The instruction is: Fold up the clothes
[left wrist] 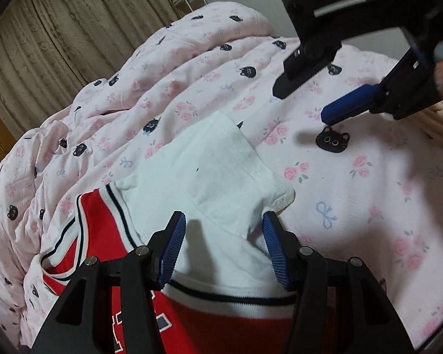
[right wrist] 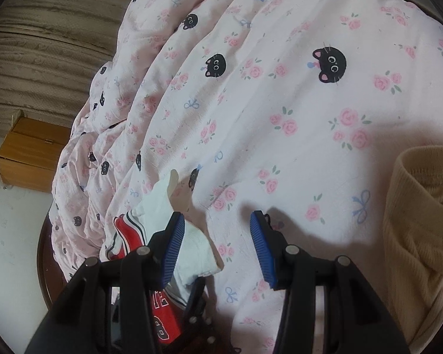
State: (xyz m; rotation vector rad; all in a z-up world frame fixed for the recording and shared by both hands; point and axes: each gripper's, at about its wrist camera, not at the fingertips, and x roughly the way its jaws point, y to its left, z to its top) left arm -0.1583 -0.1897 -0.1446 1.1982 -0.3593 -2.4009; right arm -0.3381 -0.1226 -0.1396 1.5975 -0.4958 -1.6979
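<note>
Fingers of our left gripper [left wrist: 224,236] and right gripper [right wrist: 217,236] stand half open, holding nothing. Our jersey [left wrist: 221,177] lies on the bed [left wrist: 354,191], near left; soft and limp, so we should pinch its hems.

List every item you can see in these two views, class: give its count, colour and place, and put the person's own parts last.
Red and white sports jersey with white sleeve: one, flat on the quilt, under the left tongs.
Pink quilt printed with black cat faces and roses: one, covering the bed.
Cream ribbed knit garment: one, right edge of the right wrist view.
Brown curtain: one, behind the bed.
Orange wooden cabinet: one, on the floor beside the bed.
Left tongs: black with blue pads, open over the sleeve.
Right tongs: same colours, open above the quilt.
</note>
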